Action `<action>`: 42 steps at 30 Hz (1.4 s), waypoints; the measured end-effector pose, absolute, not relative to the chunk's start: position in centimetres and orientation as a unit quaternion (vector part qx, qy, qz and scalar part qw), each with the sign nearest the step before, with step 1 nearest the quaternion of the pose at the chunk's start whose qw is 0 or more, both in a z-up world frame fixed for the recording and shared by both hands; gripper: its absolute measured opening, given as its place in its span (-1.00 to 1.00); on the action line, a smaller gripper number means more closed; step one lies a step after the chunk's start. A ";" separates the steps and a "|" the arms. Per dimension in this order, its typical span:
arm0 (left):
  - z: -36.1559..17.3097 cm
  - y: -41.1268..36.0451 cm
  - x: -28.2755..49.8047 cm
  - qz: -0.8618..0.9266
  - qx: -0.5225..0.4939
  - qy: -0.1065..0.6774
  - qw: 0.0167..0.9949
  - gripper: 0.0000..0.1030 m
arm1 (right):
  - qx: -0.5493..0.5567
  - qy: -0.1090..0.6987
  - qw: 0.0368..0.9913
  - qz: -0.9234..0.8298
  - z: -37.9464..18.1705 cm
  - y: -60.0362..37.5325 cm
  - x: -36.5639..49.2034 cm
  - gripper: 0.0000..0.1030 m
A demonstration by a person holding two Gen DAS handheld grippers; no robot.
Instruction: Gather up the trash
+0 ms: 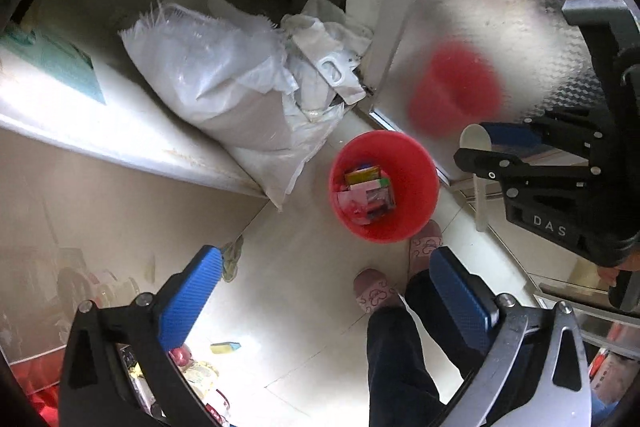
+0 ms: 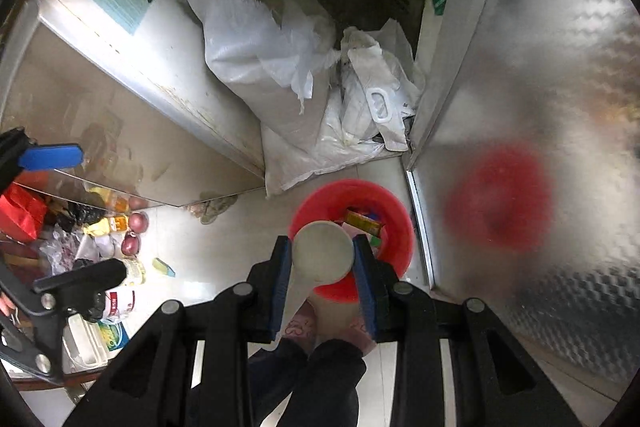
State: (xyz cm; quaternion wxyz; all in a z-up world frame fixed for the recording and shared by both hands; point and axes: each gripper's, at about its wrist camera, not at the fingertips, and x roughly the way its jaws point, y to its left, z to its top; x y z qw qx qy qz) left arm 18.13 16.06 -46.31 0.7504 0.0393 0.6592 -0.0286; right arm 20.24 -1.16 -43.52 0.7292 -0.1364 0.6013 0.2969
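Red bin [image 1: 383,187]: plastic, on the pale tiled floor [image 1: 304,287] beside a shiny metal door [image 1: 500,7] (which mirrors it as a red blur); coloured wrappers lie inside.
Right gripper [image 2: 322,269]: blue pads clamped on a pale paper cup [image 2: 323,251], held over the bin's near rim.
Left gripper [image 1: 324,303]: jaws spread wide, nothing between them, pointing down at the floor.
White sacks [image 1: 224,79]: heaped behind the bin.
Feet: pink slippers [image 1: 374,289] just beside the bin.
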 end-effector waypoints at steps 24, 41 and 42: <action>-38.2 16.9 17.0 -0.027 0.010 0.636 0.771 1.00 | -0.123 0.591 0.751 0.268 -34.6 -3.1 18.8 0.98; -19.2 15.1 18.9 -0.043 0.039 0.559 0.827 1.00 | -0.095 0.539 0.798 0.252 -17.0 -4.8 17.3 0.99; -18.4 15.0 19.0 -0.048 0.043 0.553 0.831 1.00 | -0.094 0.532 0.804 0.248 -16.2 -5.0 17.3 0.99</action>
